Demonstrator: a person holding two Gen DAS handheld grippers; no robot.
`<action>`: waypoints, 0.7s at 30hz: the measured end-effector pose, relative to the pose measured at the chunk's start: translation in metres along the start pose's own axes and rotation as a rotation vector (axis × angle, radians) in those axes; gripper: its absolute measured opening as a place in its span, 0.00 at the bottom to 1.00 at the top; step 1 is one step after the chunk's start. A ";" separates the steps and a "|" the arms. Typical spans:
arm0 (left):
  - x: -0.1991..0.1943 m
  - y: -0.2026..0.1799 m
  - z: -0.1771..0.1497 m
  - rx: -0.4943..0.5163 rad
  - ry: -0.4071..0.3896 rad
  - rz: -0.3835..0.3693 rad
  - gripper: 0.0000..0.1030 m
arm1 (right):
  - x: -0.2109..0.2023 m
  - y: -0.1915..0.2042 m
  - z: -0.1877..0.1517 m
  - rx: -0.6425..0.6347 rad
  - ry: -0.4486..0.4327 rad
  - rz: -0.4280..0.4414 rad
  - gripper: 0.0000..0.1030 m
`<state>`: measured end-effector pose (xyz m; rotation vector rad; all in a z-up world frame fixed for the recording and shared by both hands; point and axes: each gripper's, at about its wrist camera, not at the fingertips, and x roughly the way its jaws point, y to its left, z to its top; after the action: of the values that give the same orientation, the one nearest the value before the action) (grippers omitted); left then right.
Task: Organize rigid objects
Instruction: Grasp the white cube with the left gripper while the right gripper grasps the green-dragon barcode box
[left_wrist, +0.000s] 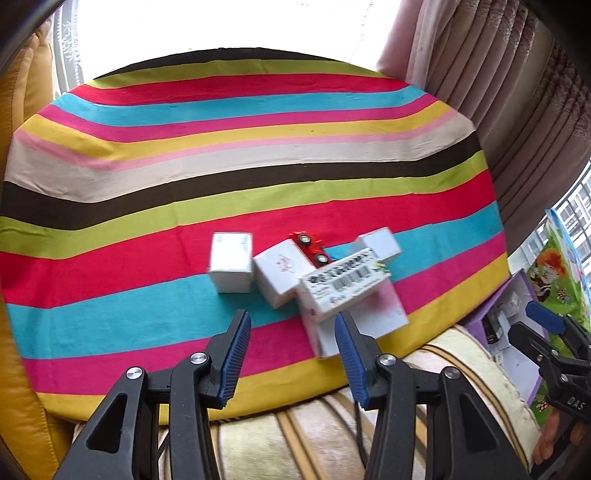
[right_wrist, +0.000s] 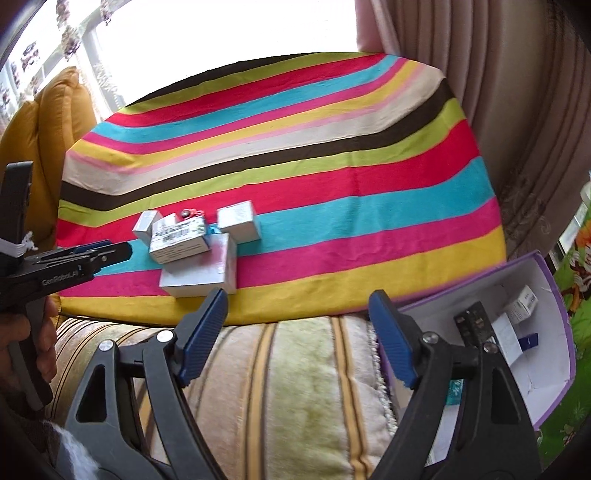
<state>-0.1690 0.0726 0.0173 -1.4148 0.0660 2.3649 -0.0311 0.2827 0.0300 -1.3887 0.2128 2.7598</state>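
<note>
White cardboard boxes (left_wrist: 284, 277) cluster on the striped cloth-covered table (left_wrist: 258, 155), a red toy car (left_wrist: 310, 247) among them; left gripper (left_wrist: 291, 350) and right gripper (right_wrist: 297, 332) gape empty nearby.

We are seeing bright daylight flooding through the window (left_wrist: 229, 26) behind the tabletop's striped cloth (left_wrist: 258, 155), while pinkish pleated curtains (right_wrist: 498, 92) are hanging at the right, a mustard-yellow chair (right_wrist: 55, 122) is standing at the left, and a striped cushion (right_wrist: 295, 387) is lying below
</note>
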 end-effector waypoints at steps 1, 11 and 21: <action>0.003 0.004 0.001 -0.001 0.005 0.006 0.47 | 0.002 0.006 0.002 -0.011 0.002 0.007 0.79; 0.033 0.035 0.012 -0.050 0.027 0.038 0.44 | 0.034 0.054 0.017 -0.114 0.054 0.063 0.83; 0.062 0.043 0.029 -0.041 0.045 0.061 0.42 | 0.068 0.089 0.031 -0.195 0.093 0.086 0.83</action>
<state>-0.2345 0.0582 -0.0285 -1.5059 0.0743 2.3961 -0.1052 0.1974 0.0025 -1.5909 0.0065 2.8533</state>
